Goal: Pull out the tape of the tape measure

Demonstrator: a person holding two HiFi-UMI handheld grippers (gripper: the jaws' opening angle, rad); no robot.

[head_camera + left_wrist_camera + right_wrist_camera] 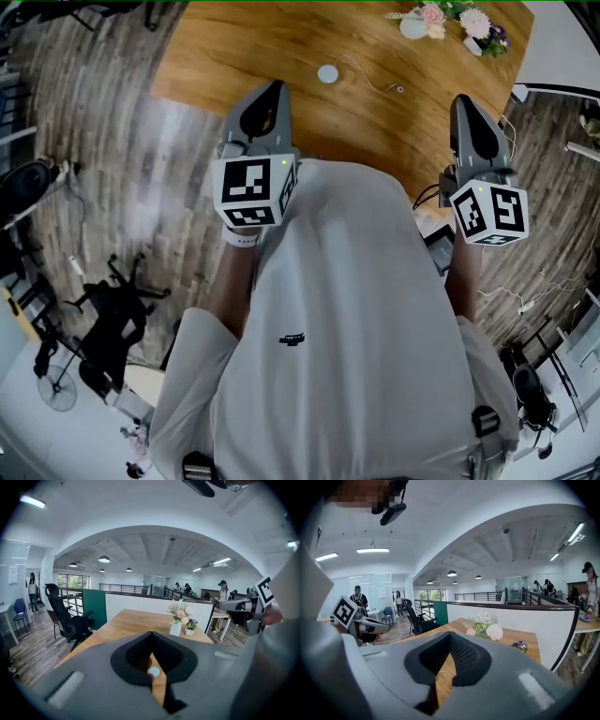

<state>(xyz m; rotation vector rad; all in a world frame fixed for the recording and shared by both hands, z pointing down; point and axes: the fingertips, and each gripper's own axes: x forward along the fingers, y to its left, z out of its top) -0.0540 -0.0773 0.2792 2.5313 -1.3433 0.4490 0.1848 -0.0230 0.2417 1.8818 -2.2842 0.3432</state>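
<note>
Left tongs and right tongs were both pressed together on nothing, raised off the bench; the likely tape measure lay ahead between them, its thin strand maybe already-pulled tape, unclear.

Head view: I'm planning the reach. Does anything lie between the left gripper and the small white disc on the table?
Nothing visible does. Only bare table lies between the left gripper and the white disc; the flowers stand off at the far right corner.
</note>
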